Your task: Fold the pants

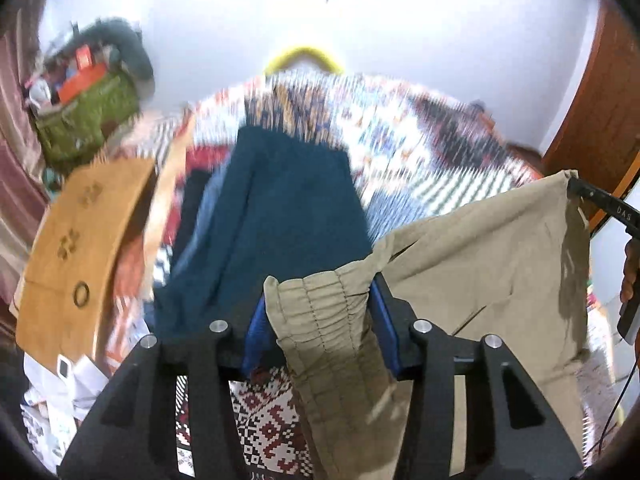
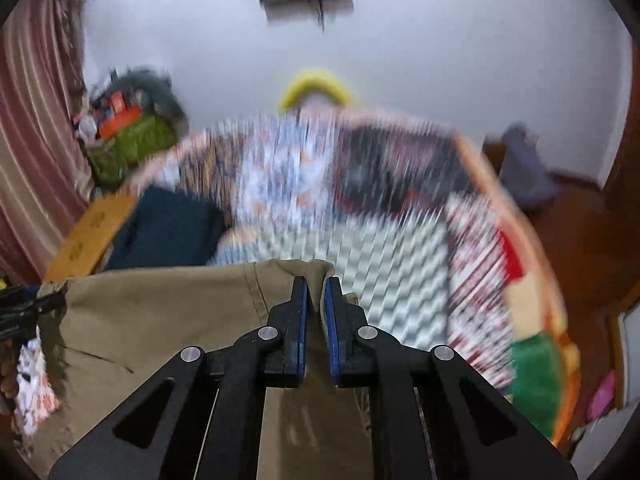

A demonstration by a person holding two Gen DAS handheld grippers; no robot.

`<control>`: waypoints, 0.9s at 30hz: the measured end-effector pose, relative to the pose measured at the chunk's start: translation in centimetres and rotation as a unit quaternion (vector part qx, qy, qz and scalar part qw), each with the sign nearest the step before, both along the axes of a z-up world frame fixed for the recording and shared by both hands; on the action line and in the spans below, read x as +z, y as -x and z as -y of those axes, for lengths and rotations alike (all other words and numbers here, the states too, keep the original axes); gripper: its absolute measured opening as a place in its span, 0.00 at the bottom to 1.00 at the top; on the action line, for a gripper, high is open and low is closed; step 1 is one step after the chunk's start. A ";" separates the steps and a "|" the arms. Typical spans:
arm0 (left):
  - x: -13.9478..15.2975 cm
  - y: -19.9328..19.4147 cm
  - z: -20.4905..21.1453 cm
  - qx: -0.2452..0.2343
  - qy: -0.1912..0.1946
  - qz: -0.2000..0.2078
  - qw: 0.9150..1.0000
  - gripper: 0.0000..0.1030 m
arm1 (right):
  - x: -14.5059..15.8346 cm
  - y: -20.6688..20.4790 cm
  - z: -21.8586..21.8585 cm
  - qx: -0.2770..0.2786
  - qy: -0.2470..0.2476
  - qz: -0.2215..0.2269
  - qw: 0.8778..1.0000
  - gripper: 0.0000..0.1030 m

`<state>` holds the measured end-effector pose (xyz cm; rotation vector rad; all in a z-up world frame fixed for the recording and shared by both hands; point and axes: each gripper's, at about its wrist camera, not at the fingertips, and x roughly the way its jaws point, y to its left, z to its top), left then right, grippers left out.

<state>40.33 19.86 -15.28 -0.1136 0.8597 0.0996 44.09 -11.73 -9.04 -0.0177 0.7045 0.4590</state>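
Left gripper (image 1: pixel 322 320) clamps gathered waistband of khaki pants (image 1: pixel 480 248) | right gripper (image 2: pixel 316 312) pinched nearly closed on opposite waist corner | pants hang between them above patterned bedspread (image 2: pixel 392 240) | advice: keep both grips level, waistband taut, lower evenly.

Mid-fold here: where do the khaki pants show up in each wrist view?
Left wrist: khaki pants fill the lower right, waistband bunched in the left gripper.
Right wrist: pants lower left, edge pinched by the right gripper.
Shared landmark: yellow hanger top centre.
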 end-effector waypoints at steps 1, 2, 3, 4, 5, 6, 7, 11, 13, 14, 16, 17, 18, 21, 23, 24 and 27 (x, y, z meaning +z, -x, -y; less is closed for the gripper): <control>1.1 0.2 0.5 0.001 -0.004 0.013 1.000 0.46 | 1.9 0.8 0.4 -0.006 -0.010 0.019 1.000 0.08; 2.1 0.6 0.9 0.001 -0.009 0.025 1.000 0.46 | 2.9 0.9 0.1 -0.009 -0.011 0.033 0.999 0.08; 3.2 1.1 1.4 -0.003 -0.011 0.037 0.999 0.46 | 4.1 1.6 0.1 -0.012 -0.013 0.048 0.999 0.08; 3.7 1.3 1.6 -0.007 -0.011 0.040 0.999 0.46 | 5.0 2.0 0.1 -0.011 -0.015 0.056 0.998 0.08; 4.2 1.7 1.9 -0.015 -0.010 0.041 0.999 0.46 | 5.6 2.6 0.1 -0.008 -0.017 0.058 0.998 0.08; 4.5 2.1 2.2 -0.020 -0.011 0.040 0.999 0.46 | 6.1 3.5 0.4 -0.004 -0.019 0.060 0.998 0.08; 4.5 2.4 2.4 -0.025 -0.015 0.039 0.999 0.46 | 6.4 4.4 0.6 0.001 -0.019 0.062 0.998 0.08; 4.4 4.6 3.2 -0.041 -0.018 0.035 0.998 0.46 | 6.2 8.0 1.9 0.008 -0.015 0.062 0.998 0.08; 4.0 6.3 3.5 -0.050 -0.018 0.031 0.998 0.46 | 5.4 9.7 2.4 0.010 -0.013 0.057 0.998 0.08; 3.9 7.0 3.7 -0.054 -0.021 0.028 0.998 0.46 | 5.0 10.5 2.6 0.011 -0.011 0.055 0.998 0.08; 3.6 8.4 4.1 -0.060 -0.028 0.024 0.998 0.46 | 4.4 12.3 3.0 0.016 -0.009 0.049 0.999 0.08; 3.4 9.2 4.3 -0.063 -0.033 0.021 0.997 0.46 | 4.0 13.5 3.3 0.019 -0.009 0.046 0.999 0.08; 3.1 10.2 4.6 -0.067 -0.036 0.019 0.997 0.46 | 3.7 14.6 3.5 0.020 -0.007 0.043 0.999 0.08; 2.2 12.7 5.0 -0.072 -0.042 0.010 0.996 0.46 | 2.8 17.5 4.2 0.024 -0.004 0.034 0.999 0.08; 1.6 14.1 5.2 -0.073 -0.043 0.005 0.996 0.46 | 2.1 19.2 4.5 0.021 0.000 0.018 1.000 0.08; 1.2 14.9 5.3 -0.074 -0.042 0.001 0.996 0.47 | 1.4 20.3 4.7 0.022 0.004 0.013 1.000 0.08; -0.3 16.9 5.6 -0.076 -0.045 -0.013 0.996 0.47 | -0.3 22.8 5.2 0.023 0.006 -0.007 1.000 0.08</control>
